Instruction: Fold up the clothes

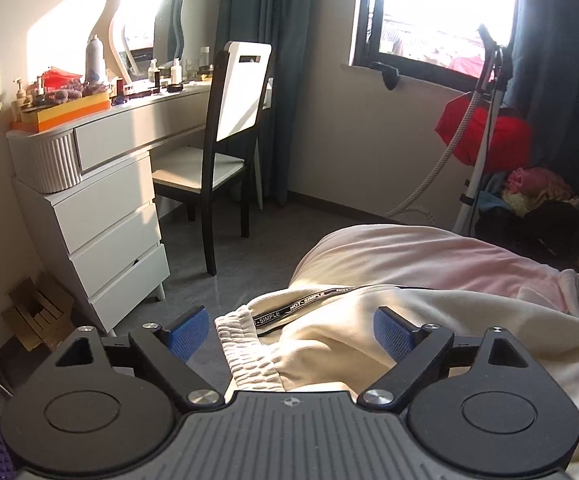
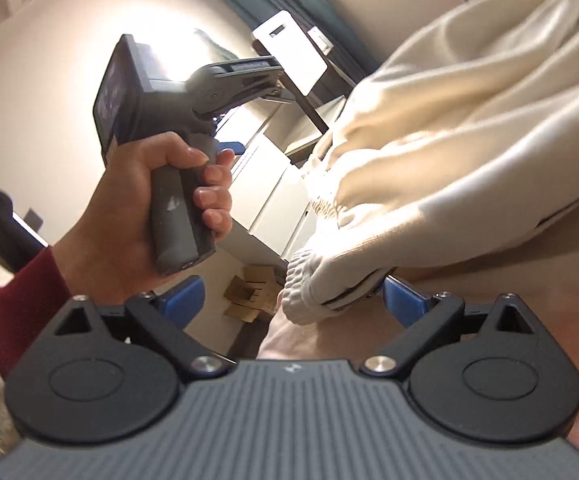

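Both my left gripper [image 1: 291, 330] and right gripper [image 2: 293, 298] are spread wide around the cream trousers' [image 1: 329, 344] waistband [image 2: 301, 284], ready to pinch it.

The bed [image 1: 429, 256] carries a pale pink cover, rumpled at its rounded near corner. A cream garment [image 1: 369, 332] lies directly on the cover, with its ribbed waistband [image 1: 245, 356] (black inner tape printed "NOT SIMPLE") at the bed edge, above the grey floor [image 1: 257, 248].
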`<action>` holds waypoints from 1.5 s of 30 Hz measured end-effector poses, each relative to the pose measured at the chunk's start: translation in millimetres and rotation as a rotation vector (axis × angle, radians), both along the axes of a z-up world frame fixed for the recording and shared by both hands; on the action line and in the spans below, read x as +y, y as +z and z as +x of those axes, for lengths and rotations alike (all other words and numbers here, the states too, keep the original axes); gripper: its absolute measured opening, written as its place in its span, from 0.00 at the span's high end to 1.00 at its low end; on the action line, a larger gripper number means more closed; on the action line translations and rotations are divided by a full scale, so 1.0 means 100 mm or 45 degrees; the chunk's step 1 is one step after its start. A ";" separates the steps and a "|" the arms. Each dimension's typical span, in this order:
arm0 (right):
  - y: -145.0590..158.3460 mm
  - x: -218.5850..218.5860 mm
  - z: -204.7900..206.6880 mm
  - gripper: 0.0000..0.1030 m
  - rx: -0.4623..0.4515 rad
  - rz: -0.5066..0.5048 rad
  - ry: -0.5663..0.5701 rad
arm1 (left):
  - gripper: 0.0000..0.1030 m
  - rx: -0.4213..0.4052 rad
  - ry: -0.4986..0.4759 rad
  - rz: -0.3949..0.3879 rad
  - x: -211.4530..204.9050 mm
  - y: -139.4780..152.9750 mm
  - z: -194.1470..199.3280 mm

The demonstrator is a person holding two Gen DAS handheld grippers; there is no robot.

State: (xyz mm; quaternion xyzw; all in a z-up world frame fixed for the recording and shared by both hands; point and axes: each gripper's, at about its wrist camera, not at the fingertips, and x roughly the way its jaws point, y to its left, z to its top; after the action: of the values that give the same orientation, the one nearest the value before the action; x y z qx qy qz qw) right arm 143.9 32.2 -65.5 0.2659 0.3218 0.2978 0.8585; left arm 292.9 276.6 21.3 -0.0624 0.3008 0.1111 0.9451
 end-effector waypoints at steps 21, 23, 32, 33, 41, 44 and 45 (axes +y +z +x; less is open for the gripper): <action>0.43 -2.96 -1.18 0.05 -0.248 -0.318 -0.916 | 0.00 -0.054 -0.513 -0.012 -2.87 -0.07 -1.36; 0.38 -3.09 -1.10 0.05 -0.217 -0.307 -0.989 | 0.00 -0.047 -0.527 -0.052 -3.19 -0.19 -1.09; -0.02 -3.41 -0.79 0.05 -0.104 -0.370 -1.132 | 0.00 -0.115 -0.507 -0.205 -4.32 -0.56 0.28; -0.07 -3.44 -0.74 0.05 -0.087 -0.374 -1.135 | 0.00 -0.119 -0.506 -0.206 -4.40 -0.59 0.41; -0.40 -3.47 -0.42 0.05 -0.003 -0.434 -1.145 | 0.67 -0.096 -0.615 -0.081 -4.73 -0.85 1.00; -0.44 -3.47 -0.37 0.05 0.005 -0.437 -1.158 | 0.80 -0.159 -0.708 -0.121 -4.61 -0.77 0.75; -0.43 -3.47 -0.37 0.05 0.001 -0.435 -1.163 | 0.83 -0.176 -0.772 -0.120 -4.56 -0.73 0.58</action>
State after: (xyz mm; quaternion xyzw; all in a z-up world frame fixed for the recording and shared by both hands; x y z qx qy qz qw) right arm 106.5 -314.5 -108.9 0.2353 0.2170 -0.1667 0.9326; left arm 350.4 -179.6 -52.1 -0.0212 0.2455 -0.1943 0.9495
